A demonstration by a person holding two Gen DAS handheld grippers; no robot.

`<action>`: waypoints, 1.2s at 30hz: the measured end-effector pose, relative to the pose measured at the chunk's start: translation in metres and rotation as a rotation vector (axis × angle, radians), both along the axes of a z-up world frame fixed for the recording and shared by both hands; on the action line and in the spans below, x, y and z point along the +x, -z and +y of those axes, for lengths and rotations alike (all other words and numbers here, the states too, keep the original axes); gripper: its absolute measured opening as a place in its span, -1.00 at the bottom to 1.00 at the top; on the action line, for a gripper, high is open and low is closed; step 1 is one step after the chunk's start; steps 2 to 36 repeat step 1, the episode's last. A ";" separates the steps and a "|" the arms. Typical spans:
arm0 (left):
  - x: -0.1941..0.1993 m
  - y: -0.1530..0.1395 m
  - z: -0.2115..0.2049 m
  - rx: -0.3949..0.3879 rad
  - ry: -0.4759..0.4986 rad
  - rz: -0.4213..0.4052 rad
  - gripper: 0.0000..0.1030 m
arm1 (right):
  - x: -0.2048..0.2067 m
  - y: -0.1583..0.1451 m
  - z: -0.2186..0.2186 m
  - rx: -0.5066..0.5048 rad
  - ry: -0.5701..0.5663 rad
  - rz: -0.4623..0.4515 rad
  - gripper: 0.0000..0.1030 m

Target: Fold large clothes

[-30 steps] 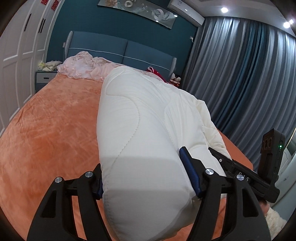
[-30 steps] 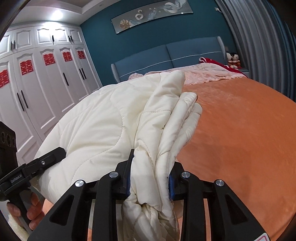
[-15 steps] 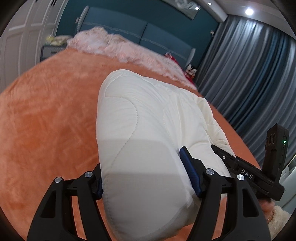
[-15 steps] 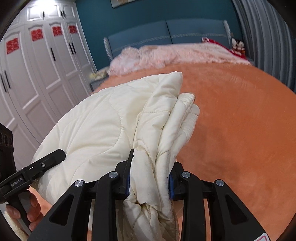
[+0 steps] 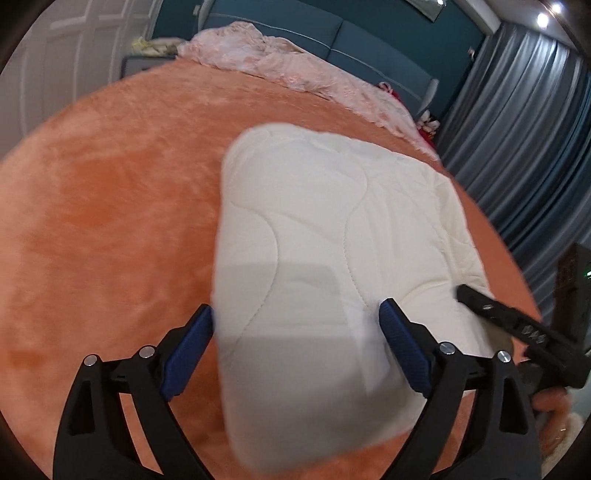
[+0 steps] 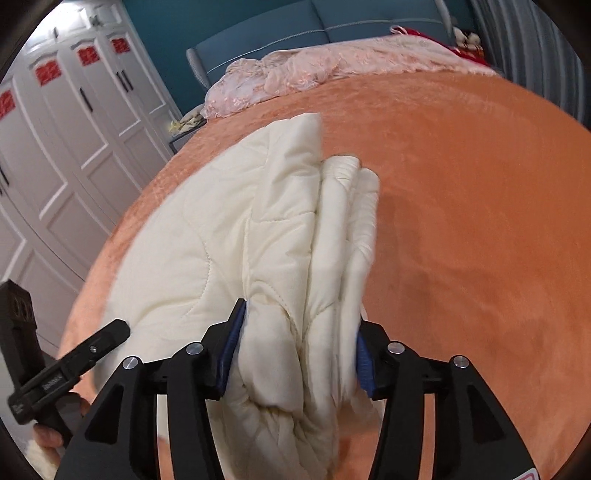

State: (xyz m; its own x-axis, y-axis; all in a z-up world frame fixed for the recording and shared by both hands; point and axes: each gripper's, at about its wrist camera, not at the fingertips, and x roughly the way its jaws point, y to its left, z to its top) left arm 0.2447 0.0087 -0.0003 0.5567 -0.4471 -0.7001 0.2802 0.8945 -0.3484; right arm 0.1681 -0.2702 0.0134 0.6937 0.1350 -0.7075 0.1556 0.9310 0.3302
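A folded cream quilted garment [image 5: 332, 229] lies on the orange bedspread [image 5: 110, 206]. My left gripper [image 5: 295, 328] is open, its blue pads [image 5: 186, 354] standing wide on either side of the garment's near end. My right gripper [image 6: 299, 343] is also open, and the stacked folded edge of the garment [image 6: 266, 236] sits between its pads without being pinched. Each gripper shows in the other's view: the right one at the right edge of the left wrist view [image 5: 517, 336] and the left one at the left edge of the right wrist view [image 6: 66, 369].
A crumpled pink cover [image 6: 314, 70] lies along the blue headboard [image 5: 332, 29]. White wardrobe doors [image 6: 55, 129] stand to the left of the bed, grey curtains [image 5: 517, 129] to the right. A nightstand [image 5: 136, 66] stands by the headboard.
Both grippers have lowered the garment onto the bedspread and tilted downward. Both jaws have opened wider than before and let go of the garment.
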 end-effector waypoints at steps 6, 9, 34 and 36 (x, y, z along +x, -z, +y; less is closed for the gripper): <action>-0.005 -0.011 0.002 0.051 -0.015 -0.011 0.71 | -0.010 -0.006 -0.003 0.018 0.026 0.004 0.04; -0.005 -0.011 0.002 0.051 -0.015 -0.011 0.71 | -0.010 -0.006 -0.003 0.018 0.026 0.004 0.04; -0.005 -0.011 0.002 0.051 -0.015 -0.011 0.71 | -0.010 -0.006 -0.003 0.018 0.026 0.004 0.04; -0.005 -0.011 0.002 0.051 -0.015 -0.011 0.71 | -0.010 -0.006 -0.003 0.018 0.026 0.004 0.04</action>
